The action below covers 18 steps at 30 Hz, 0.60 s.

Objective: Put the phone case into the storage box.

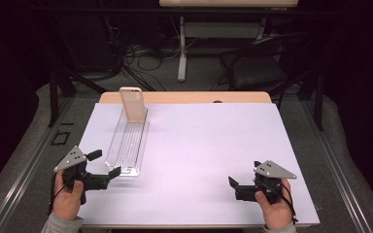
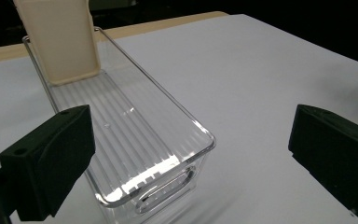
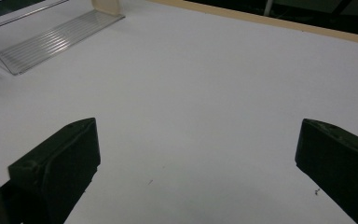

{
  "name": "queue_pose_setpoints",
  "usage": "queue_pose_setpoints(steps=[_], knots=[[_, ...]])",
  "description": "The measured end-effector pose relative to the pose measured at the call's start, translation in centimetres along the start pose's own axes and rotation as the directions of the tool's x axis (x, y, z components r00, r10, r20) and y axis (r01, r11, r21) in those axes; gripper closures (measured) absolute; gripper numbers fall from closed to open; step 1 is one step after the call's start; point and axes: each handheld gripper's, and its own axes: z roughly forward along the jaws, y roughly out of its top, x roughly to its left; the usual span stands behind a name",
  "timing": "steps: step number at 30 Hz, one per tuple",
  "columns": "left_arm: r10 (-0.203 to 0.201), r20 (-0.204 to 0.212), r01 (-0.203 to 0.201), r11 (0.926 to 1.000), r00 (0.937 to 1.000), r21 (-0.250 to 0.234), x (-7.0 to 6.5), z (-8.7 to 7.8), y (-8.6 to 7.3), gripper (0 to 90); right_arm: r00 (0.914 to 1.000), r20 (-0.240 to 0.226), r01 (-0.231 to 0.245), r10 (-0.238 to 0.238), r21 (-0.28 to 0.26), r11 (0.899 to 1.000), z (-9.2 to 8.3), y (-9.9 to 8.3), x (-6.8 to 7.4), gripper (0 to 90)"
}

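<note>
A long clear plastic tray (image 1: 126, 143) with a ribbed floor lies on the left of the white table top (image 1: 209, 141), running away from me. A beige phone-case-like slab (image 1: 132, 103) stands leaning in its far end. My left gripper (image 1: 105, 163) is open just off the tray's near end, with nothing between its fingers. In the left gripper view the tray's near rim (image 2: 204, 133) lies between the wide-open jaws of the left gripper (image 2: 191, 130), and the beige slab (image 2: 60, 42) stands beyond. My right gripper (image 1: 244, 174) is open and empty at the front right.
In the right gripper view, bare white surface lies ahead of the right gripper (image 3: 200, 140), with the tray (image 3: 42, 39) far off at the top left. A wooden table edge (image 1: 184, 97) runs along the back. A dark chair (image 1: 262, 63) and floor cables (image 1: 141, 58) lie beyond it.
</note>
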Motion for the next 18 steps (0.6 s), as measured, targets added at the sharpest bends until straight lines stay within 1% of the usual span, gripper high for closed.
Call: queue_pose_setpoints(steps=[4,6,9,13,17,18], knots=[[0.005,-0.008,-0.005,1.0,1.0,-0.002,0.1,-0.3,-0.4,0.7,0.9999,0.011,-0.004,0.004,-0.003,1.0,0.0,-0.4,-0.2,0.0],[-0.003,-0.012,0.003,1.0,0.9999,-0.005,0.2,-0.4,-0.6,0.7,0.9998,0.014,-0.011,0.011,0.0,1.0,0.0,-0.6,-0.2,0.0],[-0.009,-0.019,0.01,0.9999,0.9998,0.005,0.4,-0.5,-1.0,0.7,0.9996,0.024,-0.012,0.012,0.003,1.0,0.0,-0.8,-0.3,0.0],[-0.022,-0.039,0.023,0.9996,0.999,0.017,0.7,-0.5,-1.5,0.7,0.9994,0.033,-0.014,0.014,0.008,1.0,0.1,-1.1,-0.5,0.0],[-0.026,-0.052,0.027,0.9993,0.9983,0.024,1.1,-0.5,-1.8,0.7,0.9991,0.038,-0.017,0.016,0.02,1.0,0.3,-1.3,-0.7,0.0],[-0.034,-0.058,0.035,0.999,0.9978,0.027,1.2,-0.5,-1.9,0.7,0.9991,0.04,-0.014,0.013,0.02,1.0,0.3,-1.3,-0.7,0.0]])
